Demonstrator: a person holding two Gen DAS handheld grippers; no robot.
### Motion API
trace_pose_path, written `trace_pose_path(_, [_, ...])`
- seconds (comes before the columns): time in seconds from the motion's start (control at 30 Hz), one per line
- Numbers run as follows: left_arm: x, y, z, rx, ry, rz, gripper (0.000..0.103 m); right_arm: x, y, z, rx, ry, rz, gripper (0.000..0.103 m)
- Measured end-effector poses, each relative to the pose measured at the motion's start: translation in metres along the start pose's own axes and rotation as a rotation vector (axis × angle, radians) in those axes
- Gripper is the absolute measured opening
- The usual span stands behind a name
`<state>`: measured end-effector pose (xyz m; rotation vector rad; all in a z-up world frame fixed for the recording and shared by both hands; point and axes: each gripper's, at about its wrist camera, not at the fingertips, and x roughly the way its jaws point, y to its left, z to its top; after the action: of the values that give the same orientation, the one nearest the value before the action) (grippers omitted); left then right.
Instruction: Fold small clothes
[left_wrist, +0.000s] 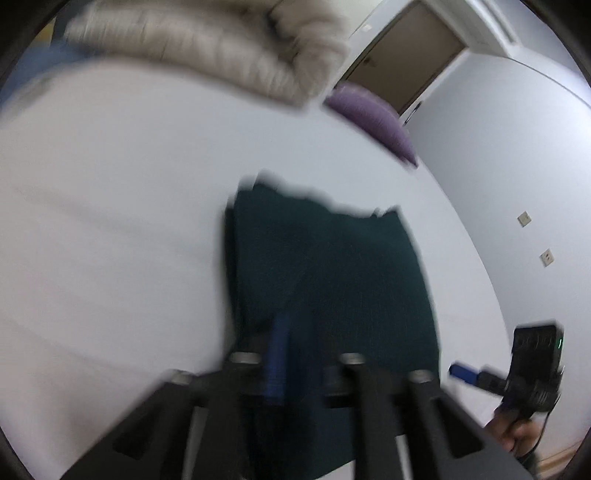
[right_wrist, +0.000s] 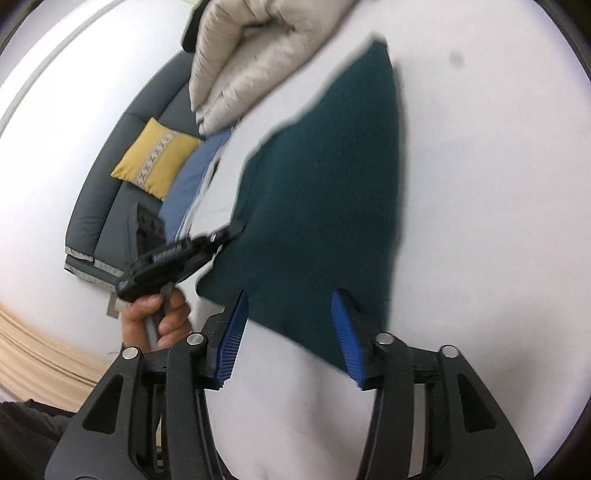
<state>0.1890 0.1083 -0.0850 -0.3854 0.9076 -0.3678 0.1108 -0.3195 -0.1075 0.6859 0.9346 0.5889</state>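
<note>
A dark teal knit garment (left_wrist: 328, 273) (right_wrist: 325, 192) lies folded flat on a white bed sheet (left_wrist: 110, 221) (right_wrist: 480, 221). My left gripper (left_wrist: 303, 343) hangs over its near end, blue pads apart, with the cloth showing in the gap below them; the view is blurred. In the right wrist view the left gripper (right_wrist: 232, 234) sits at the garment's left edge, held by a hand (right_wrist: 155, 317). My right gripper (right_wrist: 288, 295) is open, its blue pads (right_wrist: 232, 339) straddling the garment's near corner without pressing it. The left wrist view shows the right gripper (left_wrist: 461, 373) just right of the garment.
A beige puffy quilt (left_wrist: 207, 40) (right_wrist: 251, 55) is piled at the far end of the bed. A purple pillow (left_wrist: 373, 118) lies by the wall. Beside the bed stand a grey sofa (right_wrist: 110, 177) with a yellow cushion (right_wrist: 159, 162) and a blue cloth (right_wrist: 192, 177).
</note>
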Motion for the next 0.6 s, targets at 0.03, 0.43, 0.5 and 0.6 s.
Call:
trace_pose_path(0.03, [-0.003, -0.008, 0.008, 0.013, -0.019, -0.006, 0.041, -0.004, 0.001, 0.015, 0.008, -0.026, 0.014, 0.047])
trace_pose_path(0.43, [0.115, -0.008, 0.053, 0.087, 0.075, 0.093, 0.041, 0.112, -0.027, 0.160, 0.183, 0.015, 0.050, 0.045])
trace_pose_path(0.5, [0.118, 0.002, 0.047, 0.087, 0.041, 0.050, 0.040, 0.116, -0.042, 0.167, 0.219, -0.008, 0.053, 0.039])
trace_pose_path(0.6, [0.119, 0.011, 0.050, 0.047, 0.042, 0.003, 0.040, 0.119, -0.070, 0.177, 0.282, -0.025, 0.034, 0.038])
